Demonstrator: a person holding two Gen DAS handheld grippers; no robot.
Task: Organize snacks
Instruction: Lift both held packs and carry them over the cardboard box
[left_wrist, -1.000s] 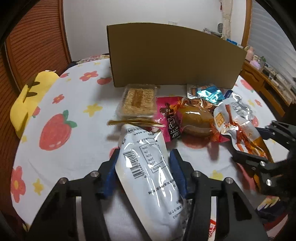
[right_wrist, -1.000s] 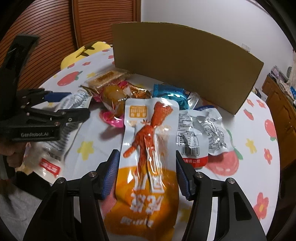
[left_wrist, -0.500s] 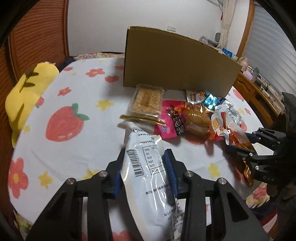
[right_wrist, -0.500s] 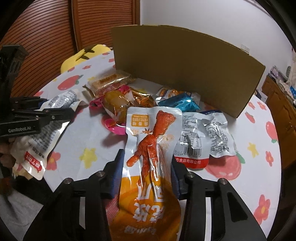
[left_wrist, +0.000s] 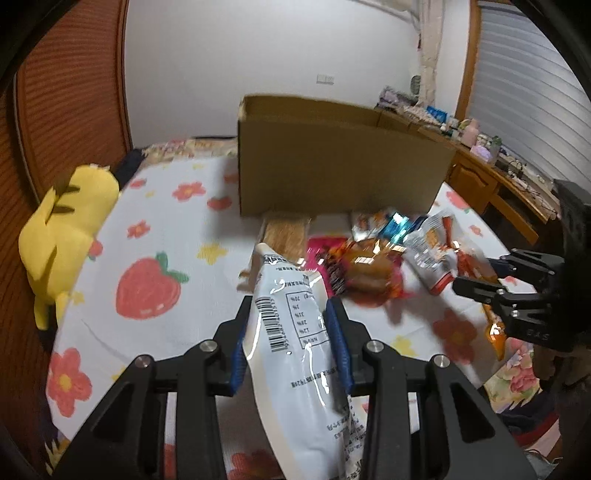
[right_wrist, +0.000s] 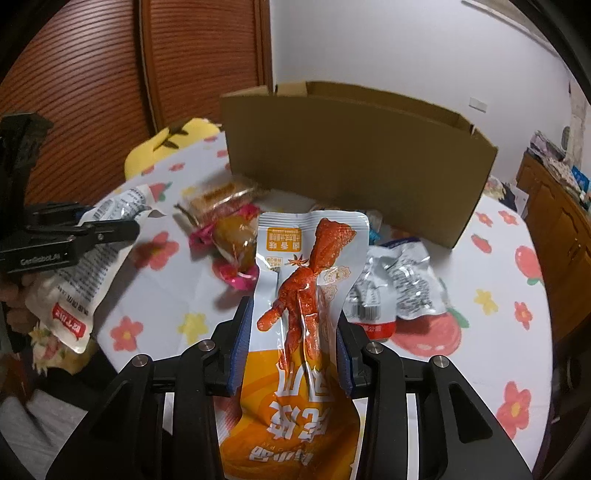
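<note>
My left gripper is shut on a white snack pouch with a barcode, held above the table's near edge. My right gripper is shut on an orange-and-white chicken-feet packet, also lifted. Each gripper shows in the other's view: the right gripper at the right edge, the left gripper with its pouch at the left. An open cardboard box stands at the back of the table; it also shows in the right wrist view.
Loose snacks lie before the box: a noodle cake pack, a pink-wrapped brown snack, a silver packet, a blue packet. A yellow plush sits at the table's left edge. A wooden cabinet stands to the right.
Both grippers have risen and pulled back with their packets, so the top of the box now shows. Both closed tighter on their packets over the last second.
</note>
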